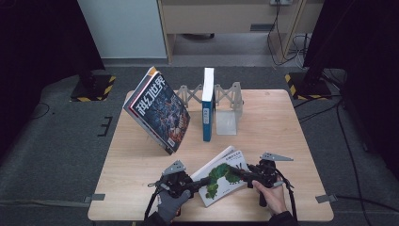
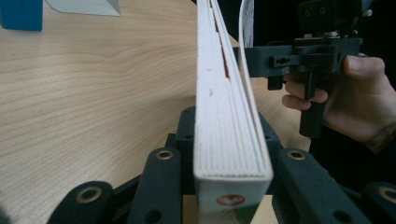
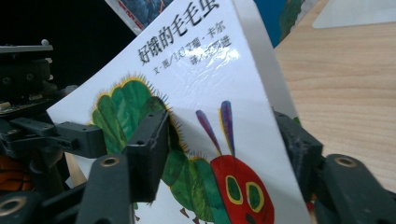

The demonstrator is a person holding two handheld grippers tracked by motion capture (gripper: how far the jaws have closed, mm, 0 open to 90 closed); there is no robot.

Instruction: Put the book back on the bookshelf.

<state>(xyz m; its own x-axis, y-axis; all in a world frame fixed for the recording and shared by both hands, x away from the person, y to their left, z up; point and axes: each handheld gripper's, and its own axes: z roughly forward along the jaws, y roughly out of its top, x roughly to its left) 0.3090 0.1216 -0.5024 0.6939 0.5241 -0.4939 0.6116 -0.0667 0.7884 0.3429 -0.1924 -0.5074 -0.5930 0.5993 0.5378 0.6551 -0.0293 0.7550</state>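
A white picture book (image 1: 221,176) with a green caterpillar on its cover sits near the table's front edge, between both grippers. My left gripper (image 1: 202,181) grips its left end. In the left gripper view the book (image 2: 224,116) stands on edge, with the jaws of my left gripper (image 2: 229,154) close against both covers. My right gripper (image 1: 237,173) reaches in from the right. In the right gripper view the cover (image 3: 201,70) runs between the spread jaws of my right gripper (image 3: 224,144), one finger (image 3: 149,149) lying over the caterpillar, the other behind the book.
A large magazine (image 1: 160,110) leans tilted at the back left. A blue book (image 1: 208,103) stands upright in a folding grey rack (image 1: 230,96) beside a white bookend (image 1: 226,122). Bare wooden table (image 1: 136,160) lies left of the grippers.
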